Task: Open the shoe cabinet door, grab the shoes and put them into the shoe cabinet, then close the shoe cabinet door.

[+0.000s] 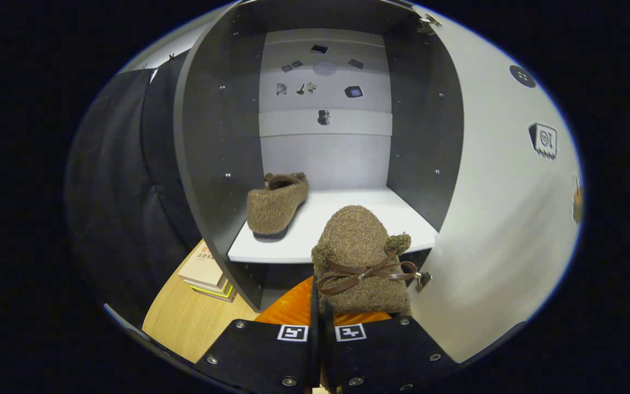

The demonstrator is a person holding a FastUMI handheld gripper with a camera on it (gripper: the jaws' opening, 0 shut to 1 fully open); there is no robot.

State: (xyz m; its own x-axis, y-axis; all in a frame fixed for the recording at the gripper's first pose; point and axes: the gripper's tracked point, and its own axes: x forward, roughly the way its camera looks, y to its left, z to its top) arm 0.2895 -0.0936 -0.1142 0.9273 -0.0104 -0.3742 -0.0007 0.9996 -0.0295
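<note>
A: What are the tongs doing?

B: The gripper [319, 323] has its fingers drawn almost together, pinching the heel edge of a brown fuzzy shoe [360, 257] with a leather bow. The pinch point itself is hidden behind the finger blocks, so how much of the heel they grip is hard to make out.

A: Where is that shoe relative to the shoe cabinet [216, 164]?

B: Just in front of it, toe pointing in over the front edge of the white shelf [348, 216].

A: Anything inside?

B: The matching second shoe [276, 203] lies on the shelf's left side, heel outward. The cabinet door [490, 219] stands open on the right. Books [205, 271] lie on the wooden floor [184, 323] left of the cabinet, partly cut off by its side wall.
</note>
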